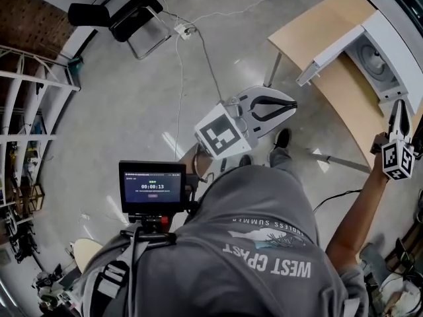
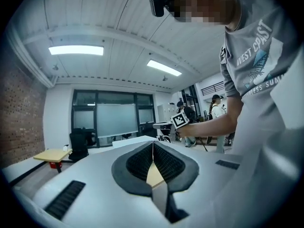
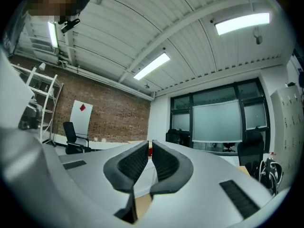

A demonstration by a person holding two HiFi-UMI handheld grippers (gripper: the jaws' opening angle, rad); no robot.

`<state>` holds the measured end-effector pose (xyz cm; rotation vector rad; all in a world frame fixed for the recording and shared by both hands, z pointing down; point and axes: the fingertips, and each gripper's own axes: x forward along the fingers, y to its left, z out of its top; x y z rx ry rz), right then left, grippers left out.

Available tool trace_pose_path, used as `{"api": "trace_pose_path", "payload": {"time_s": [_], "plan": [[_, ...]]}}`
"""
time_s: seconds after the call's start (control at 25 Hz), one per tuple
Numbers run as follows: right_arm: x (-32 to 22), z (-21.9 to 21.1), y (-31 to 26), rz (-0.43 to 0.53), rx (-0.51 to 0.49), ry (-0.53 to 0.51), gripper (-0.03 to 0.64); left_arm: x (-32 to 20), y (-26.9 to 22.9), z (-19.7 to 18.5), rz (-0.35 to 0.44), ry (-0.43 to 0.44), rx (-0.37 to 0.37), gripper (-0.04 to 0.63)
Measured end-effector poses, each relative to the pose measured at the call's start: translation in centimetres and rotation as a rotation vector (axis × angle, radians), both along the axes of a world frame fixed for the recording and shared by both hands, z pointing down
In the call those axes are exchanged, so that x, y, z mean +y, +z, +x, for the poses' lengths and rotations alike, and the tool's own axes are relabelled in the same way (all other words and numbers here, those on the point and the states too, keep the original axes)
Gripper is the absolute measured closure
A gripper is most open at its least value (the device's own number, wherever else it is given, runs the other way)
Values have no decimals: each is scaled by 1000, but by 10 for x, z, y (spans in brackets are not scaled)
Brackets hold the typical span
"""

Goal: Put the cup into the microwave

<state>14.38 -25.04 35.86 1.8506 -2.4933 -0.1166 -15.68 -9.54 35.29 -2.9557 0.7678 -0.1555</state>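
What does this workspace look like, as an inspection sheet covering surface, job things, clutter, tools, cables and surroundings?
Surface: wooden table at the head view's upper right.
Job's things: white microwave on the table, door open; cup: nothing seen.
Clutter: nothing seen.
Grippers: left tool shut, empty; right tool jaws all but together, nothing between them, held up beside the microwave.
Cables: pale cable across the floor from a power strip.
Surroundings: black chair, shelving, brick wall.
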Motion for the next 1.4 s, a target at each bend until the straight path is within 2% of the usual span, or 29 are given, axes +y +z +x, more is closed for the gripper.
{"api": "trace_pose_path", "payload": {"time_s": [0.16,0.28,0.36,0.48,0.68,0.88,1.16,1.4], "plan": [[59,-25,-36,16,48,-53,583,17,-3,11,57,91,-2,574],[104,-45,-69,27,80,-62,583,32,-13,13,95,171,-34,574],[132,-52,-103,26,92,-44,583,38,-35,17,85,213,19,574],[165,-44,-139,16,103,-22,583,42,-61,37,50,248,74,574],[247,-3,-150,22,118,9,583,73,-63,87,30,297,75,574],[322,16,-171,11,104,44,583,107,-71,117,32,346,48,574],[468,49,-179,-5,90,108,583,218,-80,179,39,452,31,574],[574,54,-173,-19,76,139,583,322,-81,194,42,501,19,574]]}}
